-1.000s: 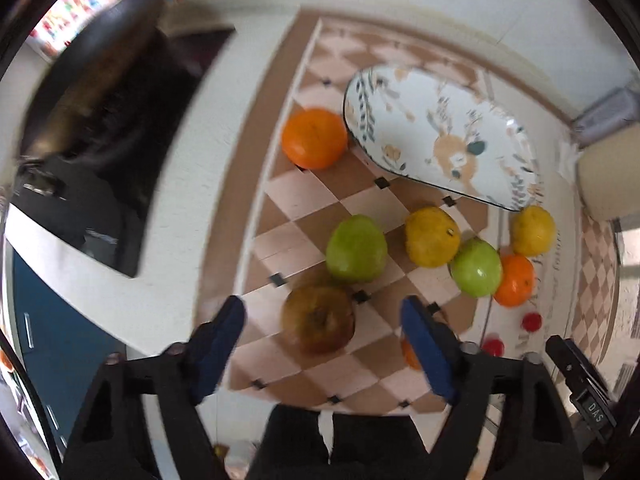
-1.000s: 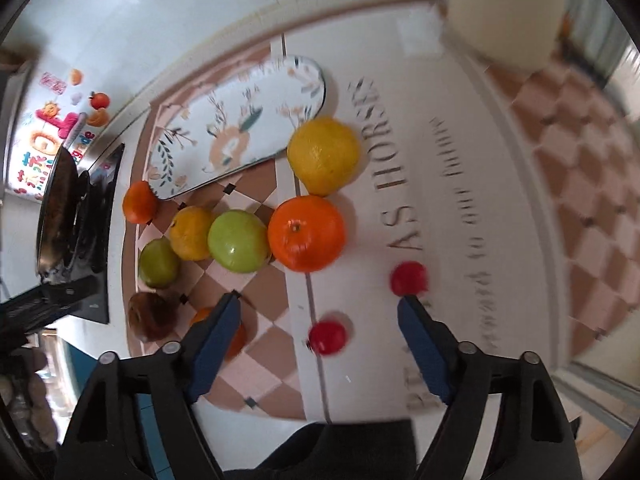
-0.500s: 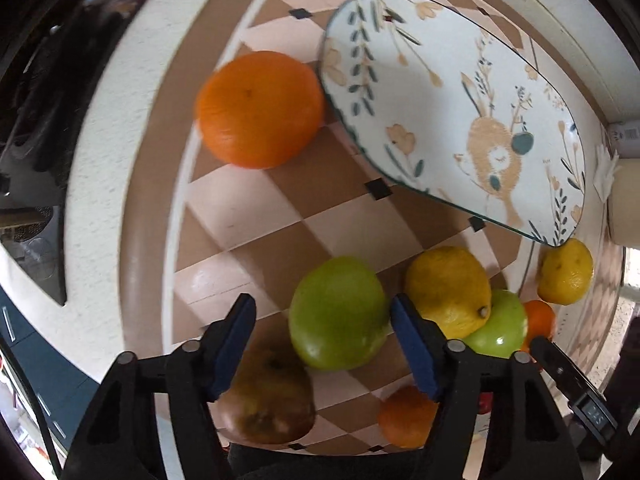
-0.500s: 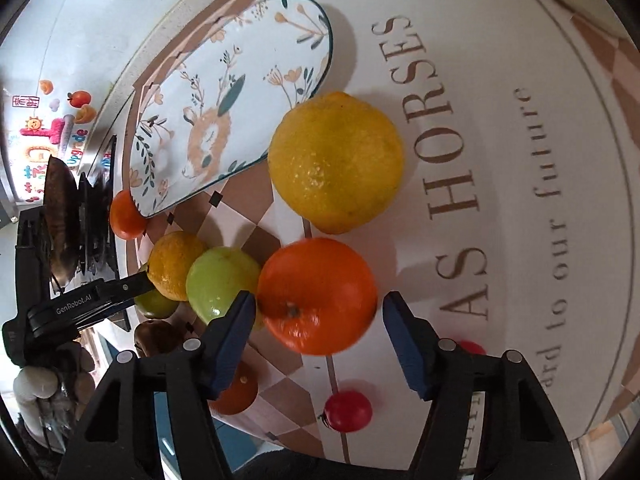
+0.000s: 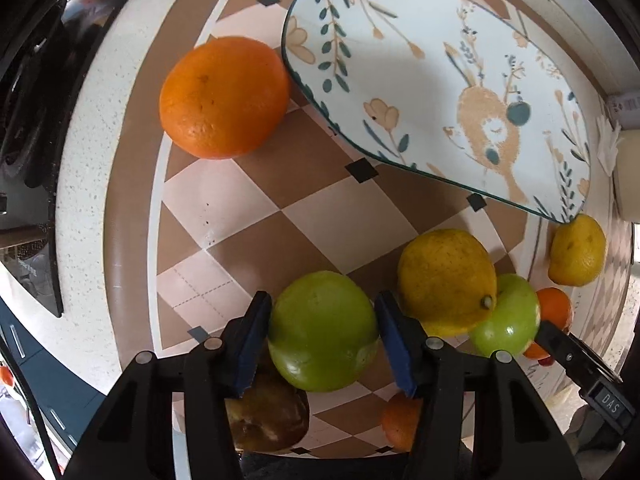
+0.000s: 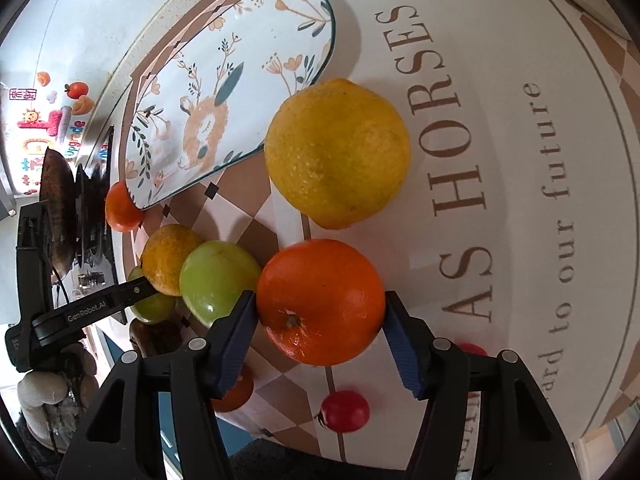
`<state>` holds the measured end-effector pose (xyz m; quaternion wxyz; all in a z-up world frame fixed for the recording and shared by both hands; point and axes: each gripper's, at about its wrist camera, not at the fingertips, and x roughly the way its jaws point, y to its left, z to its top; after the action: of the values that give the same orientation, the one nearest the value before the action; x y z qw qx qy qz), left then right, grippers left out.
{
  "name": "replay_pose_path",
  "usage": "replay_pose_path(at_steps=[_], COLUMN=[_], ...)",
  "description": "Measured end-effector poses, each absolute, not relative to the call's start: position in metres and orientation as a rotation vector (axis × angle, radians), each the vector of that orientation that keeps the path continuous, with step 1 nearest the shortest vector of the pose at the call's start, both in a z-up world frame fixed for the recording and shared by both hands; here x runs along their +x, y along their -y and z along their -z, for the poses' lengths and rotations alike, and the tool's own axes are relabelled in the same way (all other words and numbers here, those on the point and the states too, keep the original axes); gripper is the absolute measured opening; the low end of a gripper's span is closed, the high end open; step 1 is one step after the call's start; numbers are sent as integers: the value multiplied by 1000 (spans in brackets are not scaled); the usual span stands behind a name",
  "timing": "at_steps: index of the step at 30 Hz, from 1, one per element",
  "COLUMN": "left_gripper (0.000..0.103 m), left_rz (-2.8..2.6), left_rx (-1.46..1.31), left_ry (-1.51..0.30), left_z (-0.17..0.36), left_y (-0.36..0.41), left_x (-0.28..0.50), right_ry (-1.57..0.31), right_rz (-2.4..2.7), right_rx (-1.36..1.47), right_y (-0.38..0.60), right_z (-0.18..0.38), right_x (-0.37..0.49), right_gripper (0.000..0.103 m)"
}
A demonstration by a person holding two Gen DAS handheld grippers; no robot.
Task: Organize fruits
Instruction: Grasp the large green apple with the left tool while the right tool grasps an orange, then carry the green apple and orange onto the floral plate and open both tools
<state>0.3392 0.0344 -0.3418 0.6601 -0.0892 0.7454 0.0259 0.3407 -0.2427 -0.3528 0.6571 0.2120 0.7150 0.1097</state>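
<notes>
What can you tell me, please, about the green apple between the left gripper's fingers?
The green apple is round, smooth and glossy, yellow-green with a paler patch low on its right side. It sits on the checkered mat, between the blue pads of the left gripper, which close on both its flanks. A brown fruit lies just behind it, partly hidden, and a yellow lemon sits close to its right. Its stem is not visible.

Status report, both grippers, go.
Left gripper jaws closed on green apple. Right gripper jaws on orange. Plate bare, path open.
</notes>
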Motion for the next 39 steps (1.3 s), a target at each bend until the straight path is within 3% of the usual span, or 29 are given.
replay_pose_path(at_steps=[6,10,18,32,34,35,36,38,39], left_gripper=[51,51,51,52,52,52,54,72,75], left_rz=[3,45,17,-1,-9,-10,-10,-10,-10], left_rx=[-276,-268,-328,-313,-308,-305,-308,-314,-307], left_ry=[-1559,-1478,-1582,-1736,-1725,-1720,-1716,-1713,-1709], left_z=[267,233,292,347,347,346,344,342,340], left_y=[-22,-10,-3,7,8,8,7,5,5], left_x=[349,403,509,535,534,534,533,532,532], right_ry=[-1547,-1437,-1500,-1587,-1614,-1625,-1634,-1630,-1630], right_rz=[-325,-373,-370,-421,-411,-399,-387,-382,-375], right_rx=[547,484,266,106,115,117,121,144,154], right_y=[252,237,190,166,168,164,166,171,174], right_z=[298,268,312,347,349,351,352,350,349], right_x=[349,401,500,538,543,545,546,544,544], right_gripper=[65,65,65,66,70,80,85,85,85])
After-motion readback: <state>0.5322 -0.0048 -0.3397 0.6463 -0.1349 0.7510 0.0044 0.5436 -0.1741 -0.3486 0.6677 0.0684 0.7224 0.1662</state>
